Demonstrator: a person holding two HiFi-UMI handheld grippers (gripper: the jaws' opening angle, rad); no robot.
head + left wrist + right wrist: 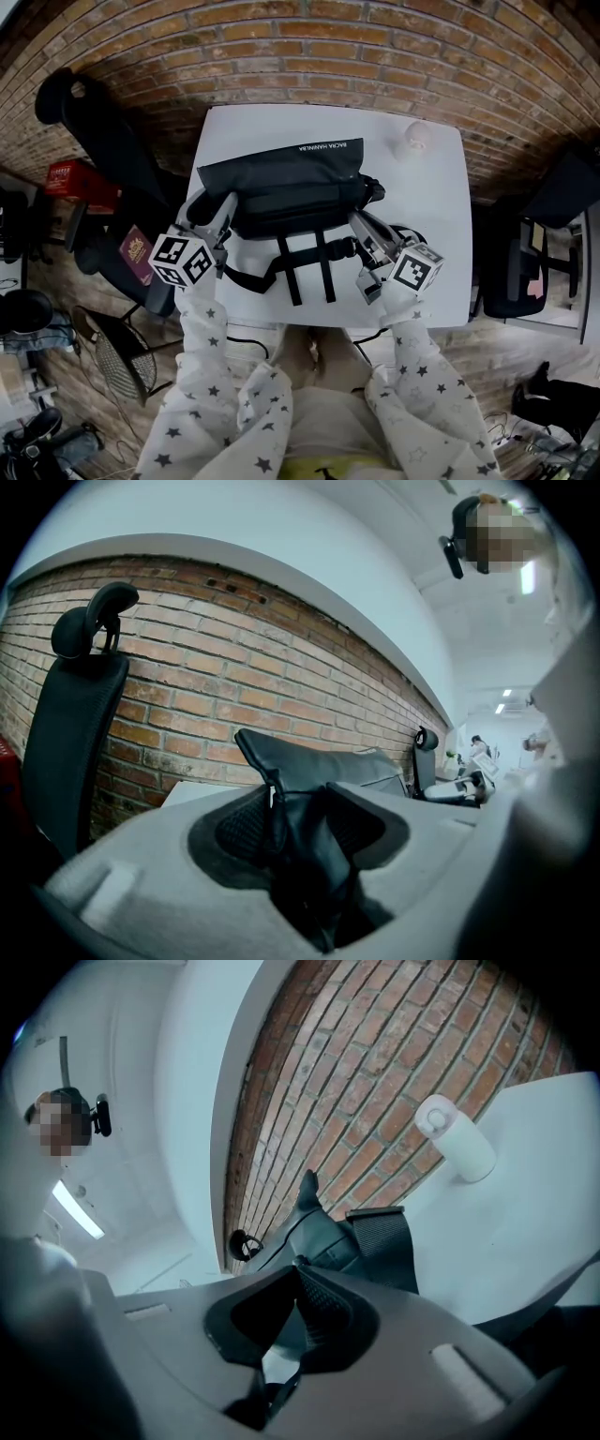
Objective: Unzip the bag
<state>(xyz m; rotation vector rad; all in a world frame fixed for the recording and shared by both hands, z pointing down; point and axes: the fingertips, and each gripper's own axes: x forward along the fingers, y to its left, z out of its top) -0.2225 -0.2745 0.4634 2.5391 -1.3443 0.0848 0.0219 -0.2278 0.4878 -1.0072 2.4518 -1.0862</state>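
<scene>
Head view | bag (291, 187) is laid flat mid-table (436, 178), straps trailing near | left gripper (221, 210) is clamped on bag's left end, fabric bunched between jaws | right gripper (358, 223) is set at bag's right end, jaws nearly together, pinched on a thin bit of bag | white bottle (417, 139) is stood far right.

Office-like room: brick wall (328, 47), white table (441, 216), black office chairs (112, 141).

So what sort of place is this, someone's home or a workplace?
Probably an office or workshop: a white table stands against a bare brick wall, with a black high-backed office chair at one side and a second chair at the other.
</scene>
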